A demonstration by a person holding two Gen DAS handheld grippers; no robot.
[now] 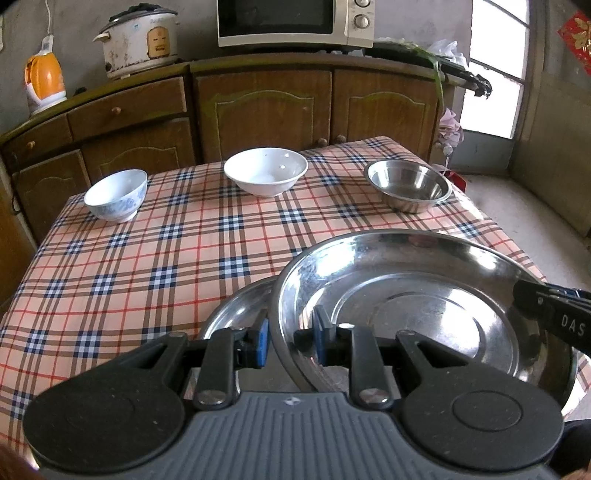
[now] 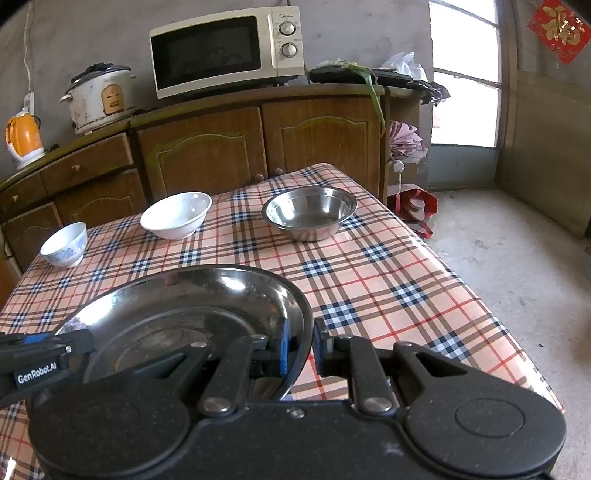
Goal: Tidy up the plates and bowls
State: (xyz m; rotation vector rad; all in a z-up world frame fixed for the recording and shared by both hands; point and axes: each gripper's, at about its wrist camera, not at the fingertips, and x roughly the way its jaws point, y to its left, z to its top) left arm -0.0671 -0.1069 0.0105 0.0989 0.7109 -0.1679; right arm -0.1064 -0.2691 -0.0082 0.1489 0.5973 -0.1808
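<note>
A large steel plate [image 1: 406,295] is gripped from both sides. My left gripper [image 1: 293,341] is shut on its near left rim, blue pads on either side of the edge. My right gripper [image 2: 301,350] is shut on the plate's [image 2: 192,295] right rim and shows in the left wrist view as a black finger [image 1: 535,302]. A second steel plate [image 1: 236,306] lies partly under the large one, to its left. At the far side of the table stand a small blue-patterned bowl [image 1: 116,194], a white bowl [image 1: 266,170] and a steel bowl [image 1: 408,184].
The table wears a plaid cloth [image 1: 147,266], and its right edge [image 2: 480,306] drops to a concrete floor. Behind it stands a wooden cabinet [image 1: 258,107] carrying a microwave [image 1: 291,20], a rice cooker [image 1: 138,40] and an orange kettle [image 1: 44,81].
</note>
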